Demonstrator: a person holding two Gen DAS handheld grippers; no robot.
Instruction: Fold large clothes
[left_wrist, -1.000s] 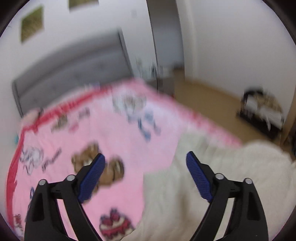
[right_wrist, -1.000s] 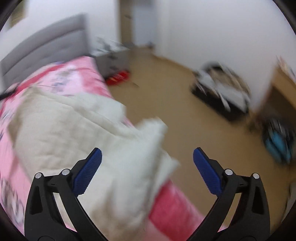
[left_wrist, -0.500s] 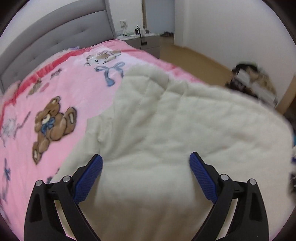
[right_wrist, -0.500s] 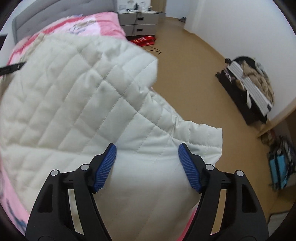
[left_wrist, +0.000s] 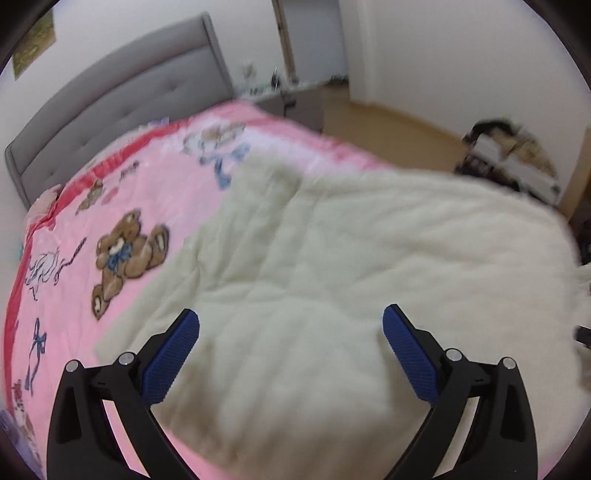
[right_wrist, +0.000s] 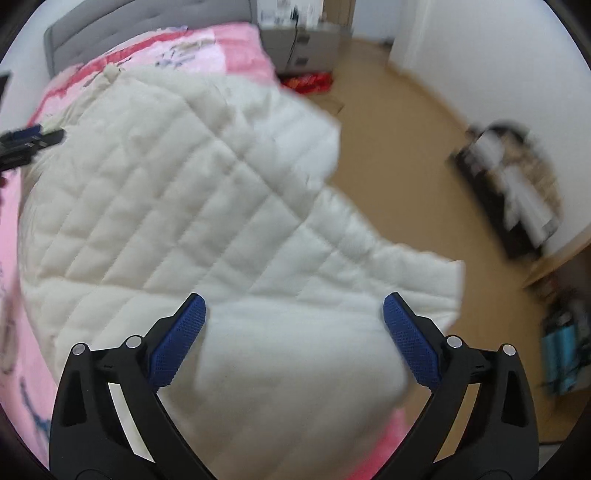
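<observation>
A large cream quilted garment (left_wrist: 332, 240) lies spread over the right half of a pink teddy-bear blanket (left_wrist: 110, 192) on a bed. My left gripper (left_wrist: 291, 312) hovers over the garment's near part. Its jaws are opening, and no cloth is pinched between the blue pads. In the right wrist view the same garment (right_wrist: 166, 184) covers the bed corner, and one flap (right_wrist: 399, 273) hangs past the edge over the floor. My right gripper (right_wrist: 294, 296) hovers above that near edge. Its jaws are opening and hold nothing. The left gripper's tip (right_wrist: 29, 142) shows at the far left.
A grey padded headboard (left_wrist: 122, 99) stands behind the bed, with a grey nightstand (right_wrist: 303, 44) beside it. Wooden floor (right_wrist: 399, 147) runs to the right. A dark open case with clutter (right_wrist: 517, 192) sits by the white wall, a red item (right_wrist: 308, 81) lies near the nightstand, and a blue bag (right_wrist: 561, 354) is at lower right.
Both views have swung down toward the cream garment, which now fills them. The right jaws narrowed half a second ago and have spread wide again. The left jaws widened slightly.
</observation>
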